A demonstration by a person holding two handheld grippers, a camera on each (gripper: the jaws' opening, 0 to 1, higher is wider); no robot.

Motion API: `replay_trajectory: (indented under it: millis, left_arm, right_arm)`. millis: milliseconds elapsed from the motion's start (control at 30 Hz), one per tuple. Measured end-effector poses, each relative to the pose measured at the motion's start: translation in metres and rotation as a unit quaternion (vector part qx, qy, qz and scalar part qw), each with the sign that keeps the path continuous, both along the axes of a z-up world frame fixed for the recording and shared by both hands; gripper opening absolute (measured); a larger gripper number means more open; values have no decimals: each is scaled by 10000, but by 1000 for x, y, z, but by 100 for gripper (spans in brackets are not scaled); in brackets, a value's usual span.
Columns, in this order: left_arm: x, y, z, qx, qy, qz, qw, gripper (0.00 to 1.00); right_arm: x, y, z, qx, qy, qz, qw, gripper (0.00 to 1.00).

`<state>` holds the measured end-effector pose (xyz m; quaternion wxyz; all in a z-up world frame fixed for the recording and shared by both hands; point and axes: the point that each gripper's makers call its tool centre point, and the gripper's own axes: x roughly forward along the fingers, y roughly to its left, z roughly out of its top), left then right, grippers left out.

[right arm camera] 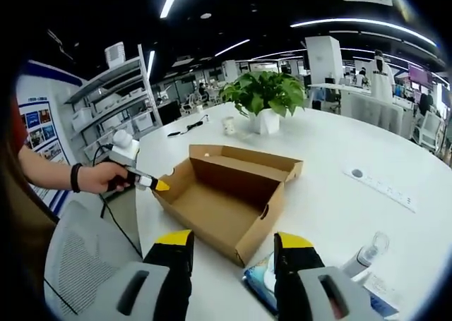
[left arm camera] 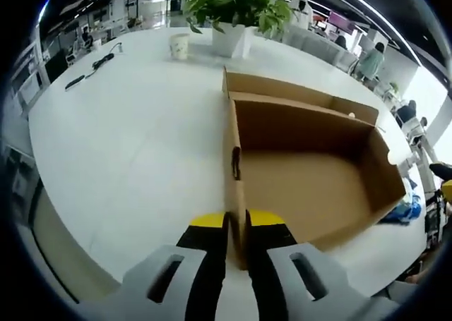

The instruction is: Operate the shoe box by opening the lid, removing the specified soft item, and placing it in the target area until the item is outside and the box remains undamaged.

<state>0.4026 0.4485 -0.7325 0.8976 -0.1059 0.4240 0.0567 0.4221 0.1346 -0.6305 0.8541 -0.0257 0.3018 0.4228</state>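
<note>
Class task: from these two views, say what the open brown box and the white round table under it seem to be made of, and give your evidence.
Open brown box: looks like corrugated cardboard, matt; thin folded walls, raw tan surface. White round table: smooth, slightly glossy top, probably laminate or painted board; soft light reflections, but the core cannot be told.

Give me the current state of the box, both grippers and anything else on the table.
Shoe box: open, inside looks empty, upright on the table.
Left gripper: shut on the box's end wall.
Right gripper: open, holding nothing, just short of the box's near corner.
Blue packet: lying on the table, outside the box.
Paper cup: upright.
Potted plant: upright.
</note>
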Motion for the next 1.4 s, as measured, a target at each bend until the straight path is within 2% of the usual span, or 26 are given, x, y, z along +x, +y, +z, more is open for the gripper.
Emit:
replay_trajectory:
  millis: [300, 500, 833, 967, 1400]
  left_arm:
    - [1, 2, 0, 187, -28, -29, 9998, 6]
    - [1, 2, 0, 188, -44, -15, 9998, 6]
    - [2, 2, -1, 141, -71, 61, 9999, 6]
    - [3, 3, -2, 103, -64, 138, 9998, 6]
    - [5, 5, -4, -50, -95, 265, 9996, 6]
  right_arm:
    - [4, 11, -2, 16, 63, -58, 10000, 42]
    - [19, 21, -2, -63, 102, -140, 9998, 42]
    - [85, 33, 3, -211, 207, -574, 9979, 41]
    - [107, 42, 5, -103, 244, -698, 9972, 41]
    - [156, 59, -27, -379, 476, -747, 9954, 41]
